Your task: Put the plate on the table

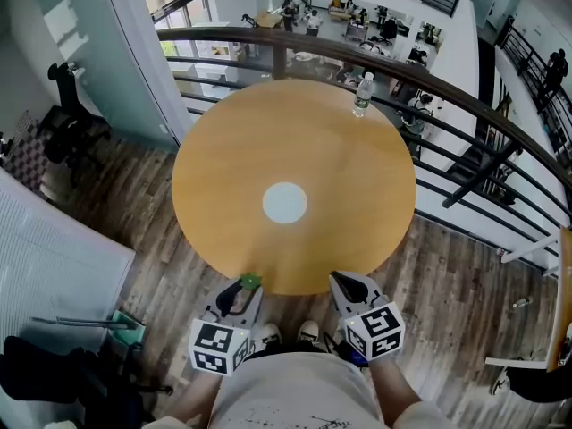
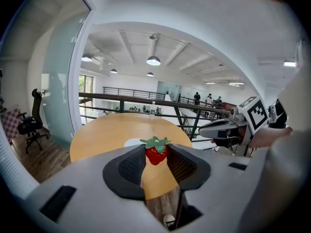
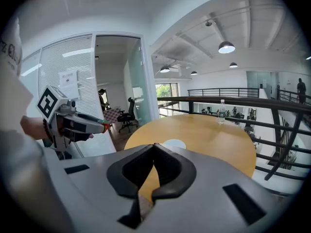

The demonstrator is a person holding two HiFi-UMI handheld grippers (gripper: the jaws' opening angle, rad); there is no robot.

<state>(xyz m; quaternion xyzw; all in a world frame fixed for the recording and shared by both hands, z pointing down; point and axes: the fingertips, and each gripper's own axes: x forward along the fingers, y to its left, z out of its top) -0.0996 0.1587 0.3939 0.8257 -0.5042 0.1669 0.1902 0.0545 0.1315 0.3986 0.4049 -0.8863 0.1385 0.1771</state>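
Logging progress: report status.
Left gripper shut on strawberry; right gripper shut, empty. Plate on table, centre. Bottle at far edge.

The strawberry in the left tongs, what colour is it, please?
Red strawberry with green leaves; best in the left gripper view.

From just off its six o'clock edge, the head view looks steeply down on the table point(image 1: 223, 168). Both gripper views skim low toward twelve, sharing the plate point(image 2: 133, 142) and the bottle point(image 3: 222, 111).
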